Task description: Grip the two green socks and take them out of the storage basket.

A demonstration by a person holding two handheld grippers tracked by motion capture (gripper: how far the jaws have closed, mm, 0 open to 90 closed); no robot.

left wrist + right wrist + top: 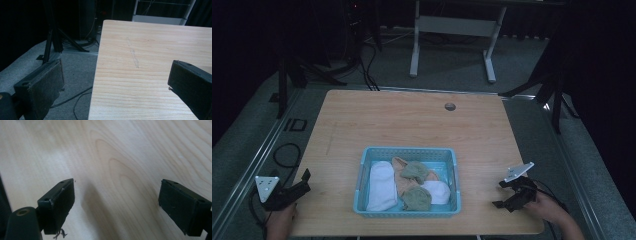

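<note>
A light blue plastic basket (364, 165) stands on the wooden table (412, 120) near its front edge. Inside lie a white sock (381, 185), a peach cloth (400, 174), two olive-green balled socks (414, 171) (417, 198) and a white balled sock (437, 192). My left gripper (303, 181) rests at the table's front left corner, open, nothing between its jaws; in the left gripper view (115, 75) it looks along the table's left edge. My right gripper (502, 194) is open over bare wood right of the basket; the right gripper view (116, 192) shows wood grain between the jaws.
A round cable hole (450, 106) sits near the table's far edge. Beyond stand a white table frame (452, 35) and dark tripod legs (292, 75) (552, 90). Cables (287, 155) lie on the grey floor at the left.
</note>
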